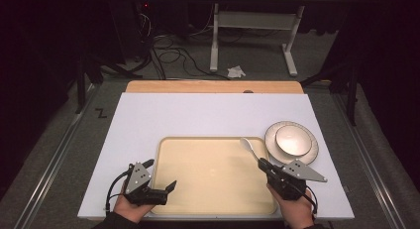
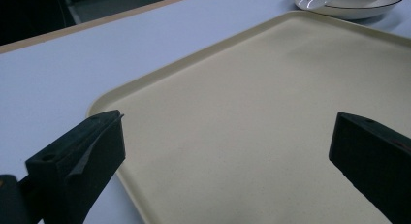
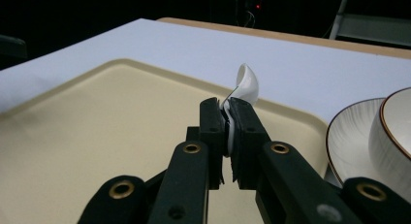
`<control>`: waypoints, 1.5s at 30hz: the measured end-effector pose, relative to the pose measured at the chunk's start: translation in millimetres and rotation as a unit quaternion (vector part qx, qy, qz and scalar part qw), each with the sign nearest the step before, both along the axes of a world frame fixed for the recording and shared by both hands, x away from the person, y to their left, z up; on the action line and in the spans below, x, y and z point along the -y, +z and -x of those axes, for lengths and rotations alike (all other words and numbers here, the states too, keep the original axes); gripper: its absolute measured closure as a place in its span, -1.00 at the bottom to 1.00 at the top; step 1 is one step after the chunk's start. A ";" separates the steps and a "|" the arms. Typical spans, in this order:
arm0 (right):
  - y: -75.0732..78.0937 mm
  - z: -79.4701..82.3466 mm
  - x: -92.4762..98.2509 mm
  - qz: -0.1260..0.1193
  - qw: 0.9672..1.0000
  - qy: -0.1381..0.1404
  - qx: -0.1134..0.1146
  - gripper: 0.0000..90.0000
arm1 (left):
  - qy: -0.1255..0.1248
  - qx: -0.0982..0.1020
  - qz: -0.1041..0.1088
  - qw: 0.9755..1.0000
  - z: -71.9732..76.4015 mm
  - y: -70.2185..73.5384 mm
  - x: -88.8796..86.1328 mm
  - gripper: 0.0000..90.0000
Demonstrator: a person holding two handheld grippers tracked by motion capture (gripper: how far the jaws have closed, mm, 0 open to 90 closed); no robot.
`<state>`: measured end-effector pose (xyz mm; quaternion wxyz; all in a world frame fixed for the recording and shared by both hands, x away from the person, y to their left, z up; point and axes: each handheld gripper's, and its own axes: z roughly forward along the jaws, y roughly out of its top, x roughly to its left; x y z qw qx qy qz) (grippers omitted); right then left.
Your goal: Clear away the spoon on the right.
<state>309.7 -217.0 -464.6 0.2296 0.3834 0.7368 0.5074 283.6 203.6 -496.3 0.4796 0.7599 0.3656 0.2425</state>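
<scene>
My right gripper (image 1: 261,163) pinches the white spoon (image 1: 249,146) above the tray's (image 1: 163,140) bare right rim, beside the plate (image 1: 307,154). My left gripper (image 1: 161,177) hangs spread over the tray's left edge.

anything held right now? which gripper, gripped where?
Right gripper is shut on the white spoon, gripping its handle; the bowl end sticks out past the jaws. Left gripper is open, holding nothing.
</scene>
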 end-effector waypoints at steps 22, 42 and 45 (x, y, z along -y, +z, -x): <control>-14.7 -5.4 -2.9 0.014 1.000 -0.002 -0.025 0.93 | 0.000 -0.001 0.002 1.000 -0.2 -0.3 -0.5 -0.99; -21.5 -3.4 -5.3 0.030 0.998 -0.003 -0.050 0.92 | -0.001 -0.001 0.000 1.000 0.5 -0.4 -0.4 -0.99; -22.8 -1.6 -5.7 0.037 0.998 0.000 -0.052 0.92 | 0.000 -0.001 0.000 1.000 0.5 -0.4 -0.5 -0.99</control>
